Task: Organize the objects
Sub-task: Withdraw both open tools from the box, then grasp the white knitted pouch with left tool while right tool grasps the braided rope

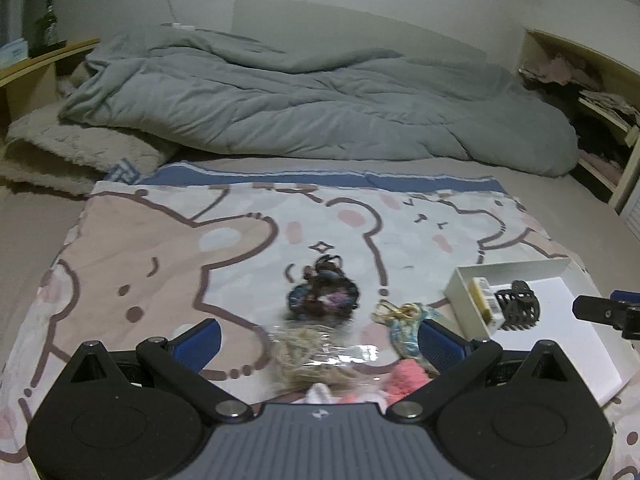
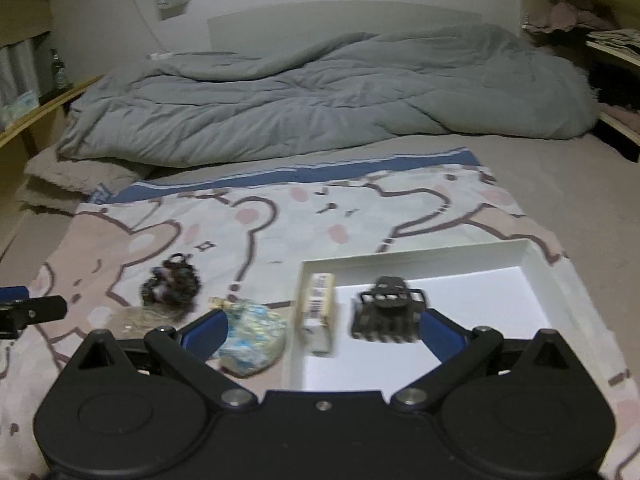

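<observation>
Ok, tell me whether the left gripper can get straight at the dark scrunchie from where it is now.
Probably yes. The left gripper is open, and the dark scrunchie lies on the cartoon blanket directly ahead. The clear packet lies nearer, between the fingers, so it would likely have to pass over that first.

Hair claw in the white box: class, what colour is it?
The hair claw is dark brown to black, clearest in the right wrist view.

Box (image 2: 532, 256) sits on the blanket (image 2: 280, 216) at right, with the hair claw (image 2: 386, 314) and small carton (image 2: 318, 312) inside, carton against its left wall. Left of the box lie the pouch (image 2: 252, 334), then the scrunchie (image 2: 172, 284) further left and back. Duvet (image 2: 320, 92) lies on the bed behind the blanket.
</observation>
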